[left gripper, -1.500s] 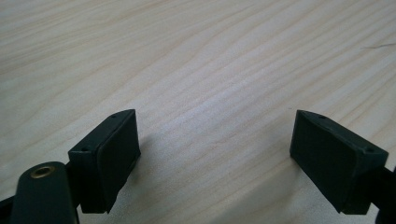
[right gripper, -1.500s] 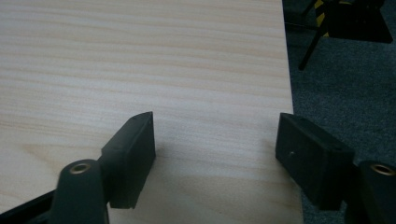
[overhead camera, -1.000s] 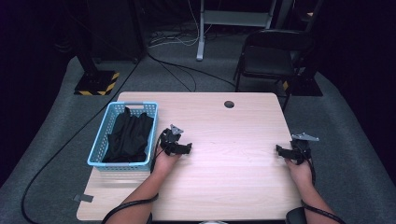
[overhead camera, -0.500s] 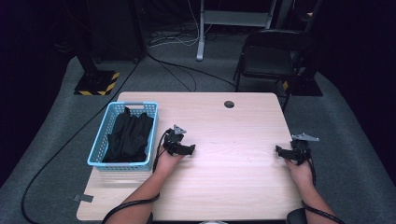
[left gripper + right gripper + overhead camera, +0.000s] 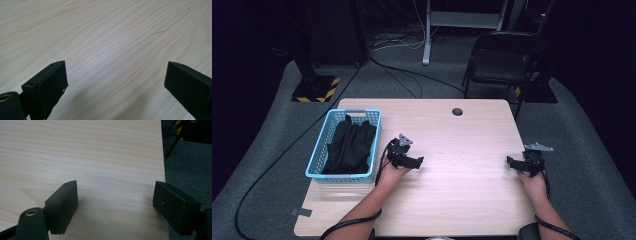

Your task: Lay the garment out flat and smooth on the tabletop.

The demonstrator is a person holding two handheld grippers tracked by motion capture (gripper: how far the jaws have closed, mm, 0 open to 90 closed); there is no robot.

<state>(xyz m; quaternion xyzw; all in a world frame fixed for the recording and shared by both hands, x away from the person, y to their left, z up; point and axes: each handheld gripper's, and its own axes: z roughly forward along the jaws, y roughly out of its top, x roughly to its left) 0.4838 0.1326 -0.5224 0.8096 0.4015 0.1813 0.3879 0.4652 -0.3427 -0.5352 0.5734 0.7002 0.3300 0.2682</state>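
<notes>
- Sitting at the table's (image 5: 452, 200) left edge, a blue basket (image 5: 317, 162) holds black cloth (image 5: 349, 147).
- Just right of the basket, the left gripper (image 5: 417, 161) rests low over bare wood, jaws spread wide with nothing between them.
- Near the right edge, the right gripper (image 5: 511, 162) also gapes, nothing held; its jaws frame the table's edge and grey floor (image 5: 190, 165).

A pale wood table (image 5: 462, 200) is seen, a round hole (image 5: 457, 111) cut near its 12 o'clock edge. A blue basket (image 5: 317, 161) of black cloth (image 5: 349, 147) is set at 9 o'clock, near the edge.
</notes>
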